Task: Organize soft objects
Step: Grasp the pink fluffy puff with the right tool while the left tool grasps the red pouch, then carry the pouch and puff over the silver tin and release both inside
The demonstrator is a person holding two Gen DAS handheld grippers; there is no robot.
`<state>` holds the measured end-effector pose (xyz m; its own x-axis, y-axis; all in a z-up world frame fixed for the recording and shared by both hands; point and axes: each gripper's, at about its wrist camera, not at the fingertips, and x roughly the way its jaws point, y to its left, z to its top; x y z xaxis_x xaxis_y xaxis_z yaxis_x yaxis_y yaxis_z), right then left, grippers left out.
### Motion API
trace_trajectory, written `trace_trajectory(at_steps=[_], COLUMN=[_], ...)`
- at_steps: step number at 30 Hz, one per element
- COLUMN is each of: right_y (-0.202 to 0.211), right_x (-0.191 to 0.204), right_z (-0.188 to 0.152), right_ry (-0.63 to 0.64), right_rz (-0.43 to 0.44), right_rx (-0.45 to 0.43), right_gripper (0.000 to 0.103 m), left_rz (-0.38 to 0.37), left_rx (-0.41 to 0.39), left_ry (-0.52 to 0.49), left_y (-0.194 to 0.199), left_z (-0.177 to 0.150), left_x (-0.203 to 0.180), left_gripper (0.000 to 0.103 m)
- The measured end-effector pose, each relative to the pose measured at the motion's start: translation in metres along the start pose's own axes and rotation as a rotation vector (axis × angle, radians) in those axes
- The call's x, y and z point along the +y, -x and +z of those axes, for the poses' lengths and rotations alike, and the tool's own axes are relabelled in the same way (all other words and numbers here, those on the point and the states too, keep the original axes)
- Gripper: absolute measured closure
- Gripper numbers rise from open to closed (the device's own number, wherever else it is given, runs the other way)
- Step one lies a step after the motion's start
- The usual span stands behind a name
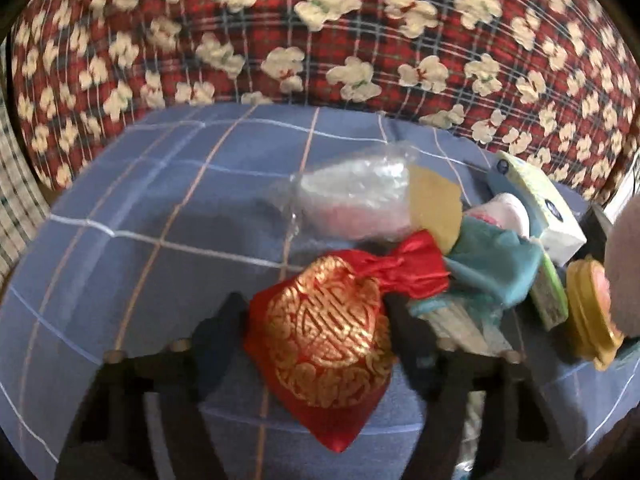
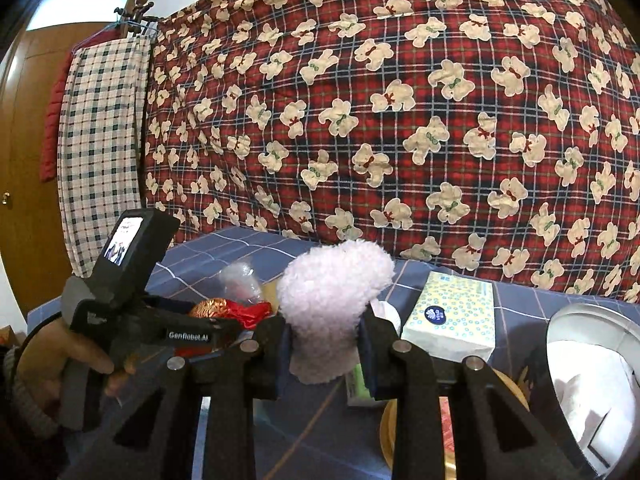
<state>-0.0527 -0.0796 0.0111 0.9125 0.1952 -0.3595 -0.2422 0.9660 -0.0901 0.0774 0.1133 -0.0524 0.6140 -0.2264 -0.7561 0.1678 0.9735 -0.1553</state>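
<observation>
A red and gold brocade pouch (image 1: 328, 336) lies on the blue checked sheet (image 1: 160, 200). My left gripper (image 1: 316, 340) stands open, one finger on each side of the pouch. Behind it lie a clear bubble-wrap bag (image 1: 356, 196), a teal cloth toy (image 1: 492, 264) and a tissue pack (image 1: 536, 208). My right gripper (image 2: 326, 344) is shut on a fluffy pale pink plush (image 2: 332, 300) and holds it above the bed. The pouch (image 2: 224, 312) shows partly behind the left gripper body (image 2: 132, 304) in the right wrist view.
A red plaid quilt with bears (image 2: 400, 100) rises behind the bed. A tissue pack (image 2: 452, 316) lies right of the plush. A round white container (image 2: 592, 380) with white cloth inside sits at the right. A yellow round tin (image 1: 592, 312) lies near the bed's edge.
</observation>
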Motion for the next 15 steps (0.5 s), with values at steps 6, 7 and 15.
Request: trace_trajectory(at_steps=[6,7,15], right_y=[-0.001,0.0,0.016], right_x=[0.001,0.001,-0.006], right_z=[-0.002,-0.002,0.003], right_ry=[0.007,0.01,-0.018], right_rz=[-0.002,-0.003,-0.019], right_rx=[0.004,-0.001,-0.085], right_gripper=[0.072,0.072,0.072], left_rz=[-0.013,-0.008,-0.065], left_rx=[-0.033,-0.053,-0.341], left_ry=[-0.014,-0.016,0.04], left_y=[0.009,0.013,0.064], left_z=[-0.003,-0.002,-0.01], left_x=[-0.004,-0.004,0.0], left_gripper=[0.077,0.077,0.077])
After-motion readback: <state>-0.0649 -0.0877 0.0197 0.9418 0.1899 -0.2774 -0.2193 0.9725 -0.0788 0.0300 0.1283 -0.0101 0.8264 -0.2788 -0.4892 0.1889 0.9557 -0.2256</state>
